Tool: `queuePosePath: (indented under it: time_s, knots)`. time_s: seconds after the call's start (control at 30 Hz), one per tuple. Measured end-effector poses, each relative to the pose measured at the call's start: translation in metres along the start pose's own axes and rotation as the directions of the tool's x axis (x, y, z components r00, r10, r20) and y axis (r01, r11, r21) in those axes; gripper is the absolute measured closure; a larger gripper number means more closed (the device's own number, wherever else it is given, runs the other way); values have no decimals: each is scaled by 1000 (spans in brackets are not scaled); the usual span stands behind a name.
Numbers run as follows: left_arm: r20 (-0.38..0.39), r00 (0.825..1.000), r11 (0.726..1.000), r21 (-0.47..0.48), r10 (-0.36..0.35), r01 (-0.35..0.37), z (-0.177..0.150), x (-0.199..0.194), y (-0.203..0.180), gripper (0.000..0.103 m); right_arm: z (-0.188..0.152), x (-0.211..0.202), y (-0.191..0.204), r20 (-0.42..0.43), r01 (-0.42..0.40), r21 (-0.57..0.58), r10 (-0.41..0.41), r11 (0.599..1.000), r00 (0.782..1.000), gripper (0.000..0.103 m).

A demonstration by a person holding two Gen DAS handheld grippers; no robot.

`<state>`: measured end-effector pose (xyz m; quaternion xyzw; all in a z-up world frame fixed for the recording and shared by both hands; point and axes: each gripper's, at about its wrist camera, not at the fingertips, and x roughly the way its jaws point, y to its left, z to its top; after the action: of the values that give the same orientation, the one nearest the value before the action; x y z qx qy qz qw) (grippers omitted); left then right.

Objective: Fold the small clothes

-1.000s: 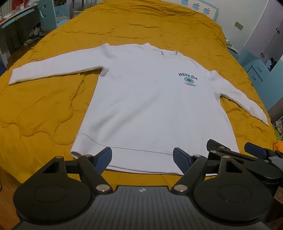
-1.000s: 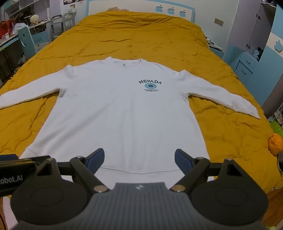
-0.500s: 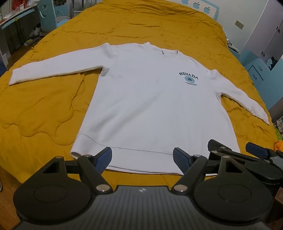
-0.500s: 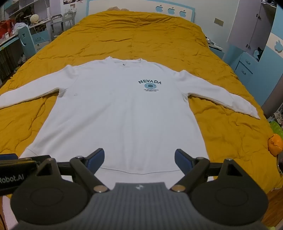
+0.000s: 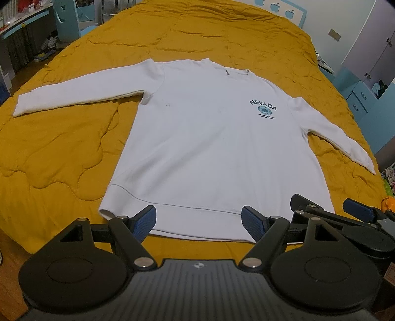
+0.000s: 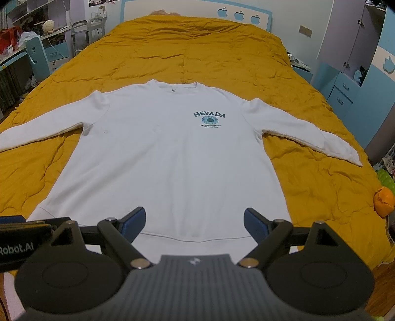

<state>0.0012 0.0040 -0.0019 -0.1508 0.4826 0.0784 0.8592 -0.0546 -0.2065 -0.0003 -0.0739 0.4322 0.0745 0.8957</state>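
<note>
A white sweatshirt point(image 5: 217, 148) lies flat and face up on the yellow quilt point(image 5: 61, 153) of the bed, its long axis running from the hem at the foot edge up to the collar point(image 6: 175, 86) toward the headboard point(image 6: 237, 13). The sleeves spread out to both sides of the body, angled slightly back toward the hem, so the garment forms a wide cross; the left sleeve point(image 5: 79, 91) reaches farther out than the right sleeve point(image 6: 311, 135). A teal "NEVADA" print point(image 6: 209, 119) sits on the chest, right of the collar line. The left tool point(image 5: 198, 223) hangs just short of the hem, jaws wide apart, nothing between its blue pads, nearer the hem's left corner. The right tool point(image 6: 193, 222) is over the hem near its middle, jaws equally wide and holding nothing. An orange thing point(image 6: 384, 201) lies at the quilt's edge, well right of the hem.
</note>
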Motion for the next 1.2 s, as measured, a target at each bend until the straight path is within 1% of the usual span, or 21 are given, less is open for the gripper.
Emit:
queuePosePath:
  time_s: [1.2]
  knots:
    - [11,1000,1000,3,12,-12,0,-5,-3,12,0,-8,1,13,7,-2,-7,1000,1000,21]
